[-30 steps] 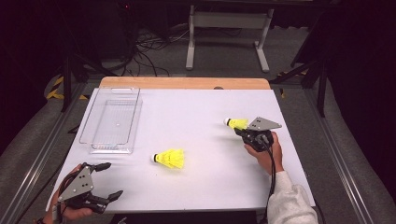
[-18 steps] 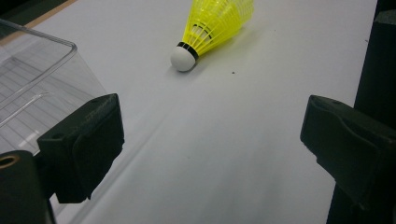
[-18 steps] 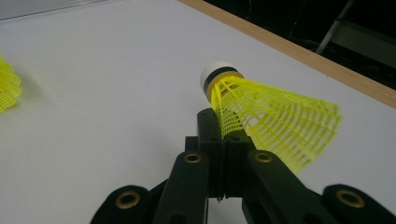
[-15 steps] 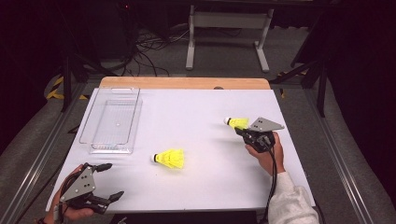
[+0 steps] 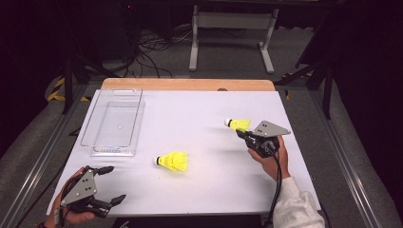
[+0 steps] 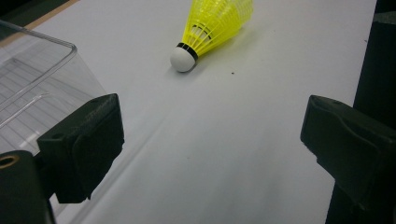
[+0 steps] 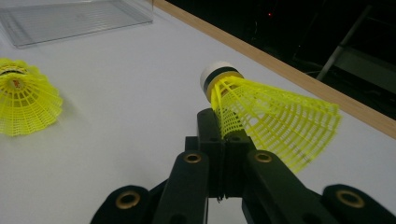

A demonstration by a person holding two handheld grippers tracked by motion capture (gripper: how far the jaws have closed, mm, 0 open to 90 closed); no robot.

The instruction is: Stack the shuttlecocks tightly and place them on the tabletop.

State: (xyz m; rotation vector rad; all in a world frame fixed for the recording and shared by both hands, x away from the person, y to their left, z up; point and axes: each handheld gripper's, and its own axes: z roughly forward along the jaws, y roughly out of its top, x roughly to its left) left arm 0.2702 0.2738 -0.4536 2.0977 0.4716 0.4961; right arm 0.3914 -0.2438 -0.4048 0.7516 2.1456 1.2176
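Observation:
Two yellow shuttlecocks with white cork tips are in play. One shuttlecock (image 5: 174,161) lies on its side in the middle of the white table (image 5: 204,109); the left gripper view shows it (image 6: 215,23) ahead. My right gripper (image 5: 243,133) at the right side is shut on the skirt of the other shuttlecock (image 5: 236,124), whose cork points away to the upper left; up close the jaws pinch its mesh (image 7: 275,121). My left gripper (image 5: 110,184) sits at the front left corner, open and empty, jaws wide apart.
A clear plastic tray (image 5: 116,122) stands empty at the back left; its corner (image 6: 42,79) shows close to my left jaw. A wooden strip (image 5: 187,84) runs along the table's far edge. Cables and a stand lie on the floor beyond.

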